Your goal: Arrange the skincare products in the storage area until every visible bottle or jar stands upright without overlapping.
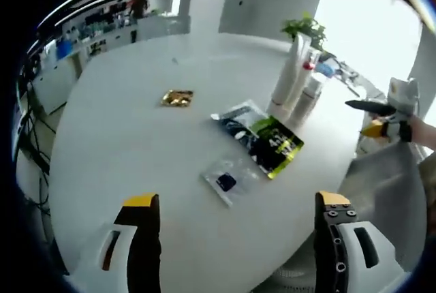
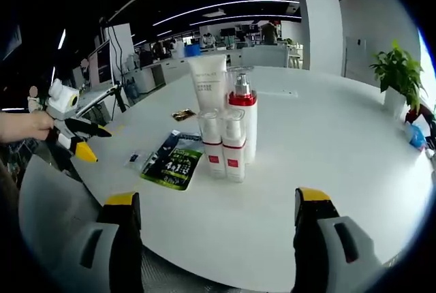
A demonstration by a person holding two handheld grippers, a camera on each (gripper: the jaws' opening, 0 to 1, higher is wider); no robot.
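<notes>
both the left gripper [image 1: 235,204] and the right gripper [image 2: 213,201] hold their jaws apart, empty. beyond the right gripper, the bottle cluster [image 2: 228,126] stands upright on the white table [image 2: 327,136], sachets [image 2: 174,160] beside the cluster. risk: crowded bottles touch, so a wide approach probably topples neighbours.

no print on the green-black packet [image 2: 172,162] is legible.
</notes>
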